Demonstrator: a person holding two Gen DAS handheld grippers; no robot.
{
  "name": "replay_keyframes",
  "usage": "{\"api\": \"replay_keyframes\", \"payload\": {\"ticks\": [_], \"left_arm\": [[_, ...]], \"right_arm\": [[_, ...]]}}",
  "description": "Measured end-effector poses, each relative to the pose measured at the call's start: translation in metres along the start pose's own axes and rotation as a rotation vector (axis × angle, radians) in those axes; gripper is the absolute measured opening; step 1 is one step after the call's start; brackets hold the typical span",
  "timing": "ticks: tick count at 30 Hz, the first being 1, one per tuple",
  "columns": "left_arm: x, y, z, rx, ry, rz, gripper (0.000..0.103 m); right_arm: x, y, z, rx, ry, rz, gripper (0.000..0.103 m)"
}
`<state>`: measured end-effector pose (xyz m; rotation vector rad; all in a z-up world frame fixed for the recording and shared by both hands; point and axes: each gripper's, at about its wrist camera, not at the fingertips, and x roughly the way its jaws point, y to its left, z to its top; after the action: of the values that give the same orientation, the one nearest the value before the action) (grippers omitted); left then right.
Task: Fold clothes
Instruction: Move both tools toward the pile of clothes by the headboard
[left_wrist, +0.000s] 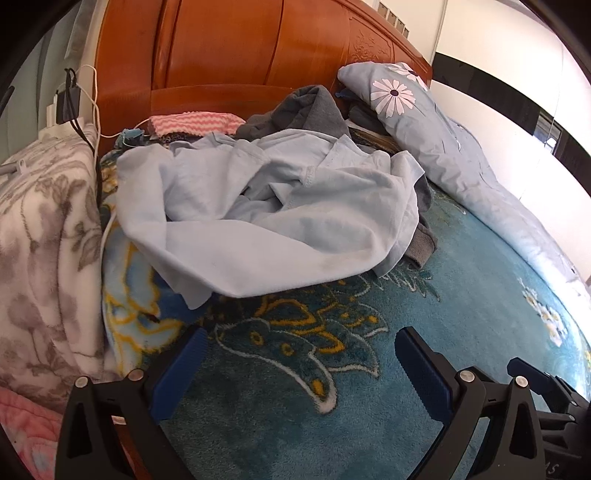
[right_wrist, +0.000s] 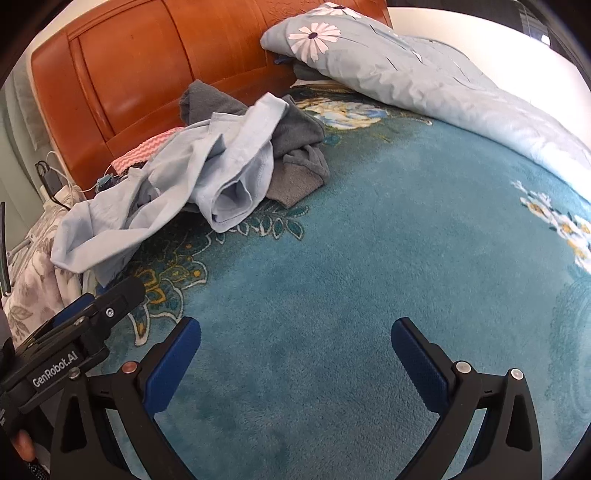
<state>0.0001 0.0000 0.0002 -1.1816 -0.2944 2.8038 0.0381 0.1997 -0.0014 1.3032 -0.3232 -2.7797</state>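
Fingers (left_wrist: 421, 363) of both my grippers spread wide, empty, above teal floral bed blanket (right_wrist: 332, 277); orange wooden headboard (left_wrist: 221, 48) behind.

Left tongs (left_wrist: 297, 354) gape empty over the teal blanket (left_wrist: 424, 314) (crumpled light-blue garment (left_wrist: 266, 206) lies beyond).

White lettering "GenRobot.AI" printed along the black plastic body of the left claw (right_wrist: 122, 295), seen at the lower left of the right wrist view, faint pale marks on the black claw housing at the lower right of the left wrist view, too blurred to read
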Motion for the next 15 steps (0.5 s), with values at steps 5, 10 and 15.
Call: {"api": "replay_keyframes", "payload": {"ticks": [5,10,15], "left_arm": [[-0.004,-0.001,0.001,0.013,-0.027,0.006,0.103],[-0.007,-0.002,0.002,0.026,-0.054,0.011,0.103],[-0.008,0.0,0.002,0.027,-0.063,0.027,0.103]], "right_arm": [[-0.007,0.007,0.003,-0.021,-0.016,-0.038,0.103],[-0.015,0.014,0.006,-0.041,-0.032,-0.077,0.103],[-0.023,0.03,0.007,-0.133,-0.066,-0.099,0.103]]}}
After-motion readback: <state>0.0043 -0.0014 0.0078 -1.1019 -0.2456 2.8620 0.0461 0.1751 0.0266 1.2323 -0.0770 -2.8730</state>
